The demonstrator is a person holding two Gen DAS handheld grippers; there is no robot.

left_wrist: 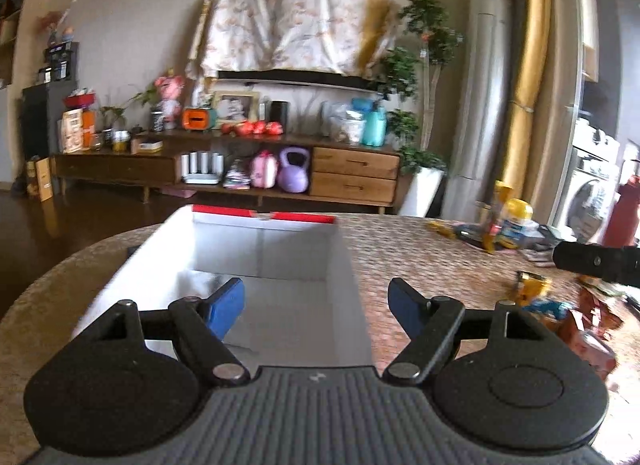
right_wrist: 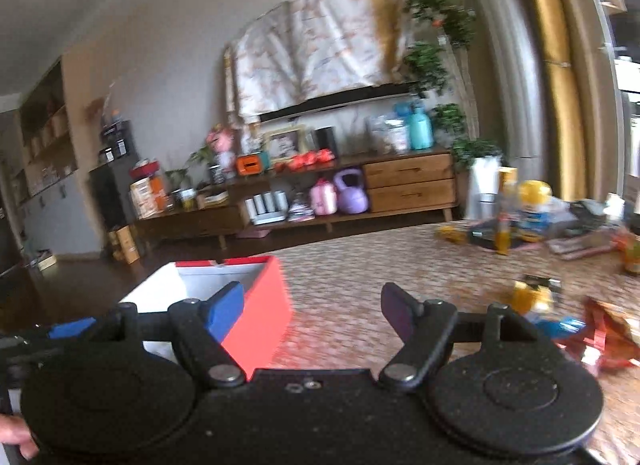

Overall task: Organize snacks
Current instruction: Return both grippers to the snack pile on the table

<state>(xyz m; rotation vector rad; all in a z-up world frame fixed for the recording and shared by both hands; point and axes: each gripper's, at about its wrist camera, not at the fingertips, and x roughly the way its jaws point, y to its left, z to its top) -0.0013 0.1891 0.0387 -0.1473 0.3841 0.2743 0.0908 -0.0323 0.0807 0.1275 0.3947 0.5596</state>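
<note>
Both tools gape and hold nothing: the left tool (left_wrist: 318, 307) hovers over one red box (left_wrist: 264, 261) with white insides, its long axis running away from the camera on the counter (left_wrist: 420, 261). Right tool (right_wrist: 314, 311) hangs beside it; blurred snack packets (right_wrist: 600, 337), uncountable, lie right.

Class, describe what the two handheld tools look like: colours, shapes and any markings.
The left tool has a ribbed dark grey body with a small pale mark, black linkage arms with silver pivot pins, two round black discs and blue fingertips. The right tool looks similar, with screws in its speckled black body.
</note>
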